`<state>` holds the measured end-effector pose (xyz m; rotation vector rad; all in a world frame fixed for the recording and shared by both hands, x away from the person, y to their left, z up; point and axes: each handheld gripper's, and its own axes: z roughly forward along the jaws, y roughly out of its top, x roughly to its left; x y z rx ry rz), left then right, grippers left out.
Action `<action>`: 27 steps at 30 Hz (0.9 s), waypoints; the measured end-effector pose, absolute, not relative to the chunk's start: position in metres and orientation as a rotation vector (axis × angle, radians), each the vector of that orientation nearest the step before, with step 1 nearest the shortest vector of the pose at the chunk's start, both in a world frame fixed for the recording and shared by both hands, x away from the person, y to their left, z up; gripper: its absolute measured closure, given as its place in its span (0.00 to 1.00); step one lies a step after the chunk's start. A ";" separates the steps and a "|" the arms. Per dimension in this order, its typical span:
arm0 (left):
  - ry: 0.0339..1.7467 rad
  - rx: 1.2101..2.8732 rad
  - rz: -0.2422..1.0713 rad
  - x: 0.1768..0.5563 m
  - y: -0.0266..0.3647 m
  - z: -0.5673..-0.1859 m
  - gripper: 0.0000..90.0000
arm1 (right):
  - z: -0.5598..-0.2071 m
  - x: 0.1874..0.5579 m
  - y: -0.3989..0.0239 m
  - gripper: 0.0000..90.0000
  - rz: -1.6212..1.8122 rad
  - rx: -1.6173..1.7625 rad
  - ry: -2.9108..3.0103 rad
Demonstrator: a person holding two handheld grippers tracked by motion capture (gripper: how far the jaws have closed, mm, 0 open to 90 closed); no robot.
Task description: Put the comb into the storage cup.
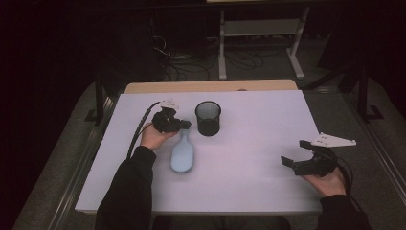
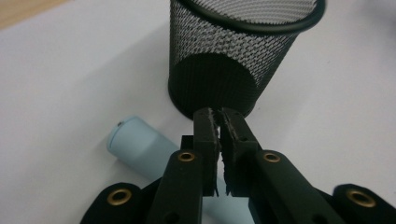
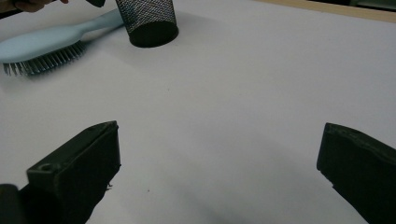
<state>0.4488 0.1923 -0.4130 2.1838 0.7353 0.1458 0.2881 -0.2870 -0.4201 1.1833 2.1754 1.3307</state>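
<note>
the left tongs [image 2: 219, 116] were pinching the pale blue hairbrush [image 1: 183, 154] by its handle, lying on the counter [image 1: 249, 143] beside the mesh cup [image 1: 208, 118]. the right tongs [image 1: 296, 154] rested spread. next, probably lifting it upright into the cup.

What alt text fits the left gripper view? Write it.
The left gripper, its black jaws shut, sits above a pale blue brush handle on a white table. A black mesh cup stands just beyond.
</note>
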 end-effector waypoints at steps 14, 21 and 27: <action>0.747 2.219 0.117 0.454 0.186 -0.428 1.00 | -0.421 0.288 -0.286 0.00 1.318 1.180 2.187; 0.760 2.203 0.099 0.455 0.187 -0.430 1.00 | -0.422 0.289 -0.285 0.00 1.313 1.176 2.189; 0.757 2.206 0.102 0.455 0.189 -0.430 1.00 | -0.421 0.289 -0.285 0.00 1.310 1.177 2.191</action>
